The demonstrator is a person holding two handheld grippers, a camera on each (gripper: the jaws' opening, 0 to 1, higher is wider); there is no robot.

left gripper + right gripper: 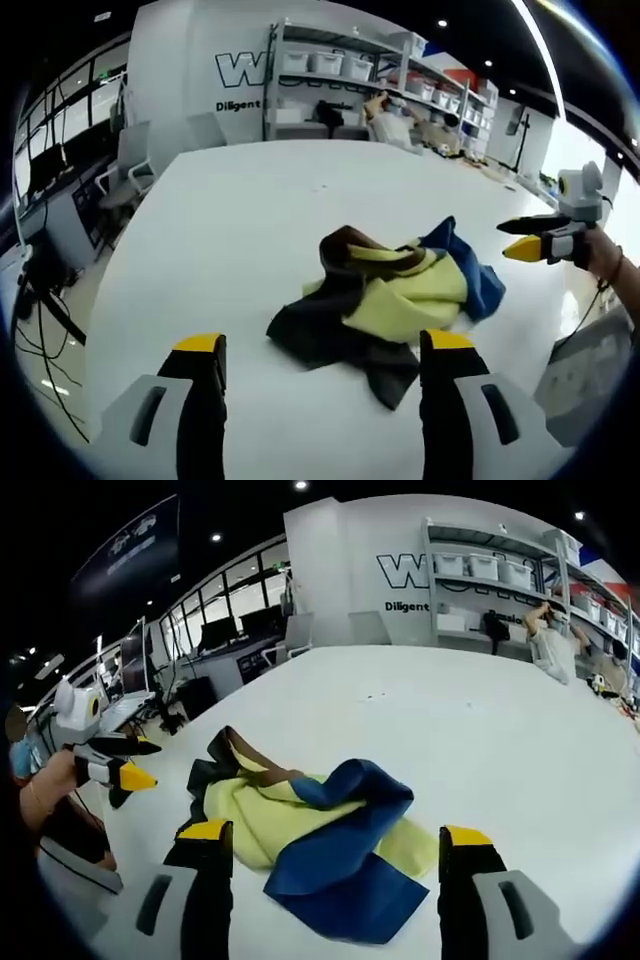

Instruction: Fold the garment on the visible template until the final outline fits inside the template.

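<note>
Nothing folded yet, I'd say: the garment [385, 305] lies crumpled mid-worktop [230, 220], no template outline visible, left claw [325, 360] and right claw [338, 850] both spread open, empty, near it

The left gripper view looks low and close across the white bench [230, 220] at the crumpled garment [385, 300], toward the shelving [380, 75]. The right gripper view faces the same garment [320, 830] from its other side, equally near. Both share the garment, bench [480, 720] and shelving [500, 570], and each catches the opposite gripper.
</note>
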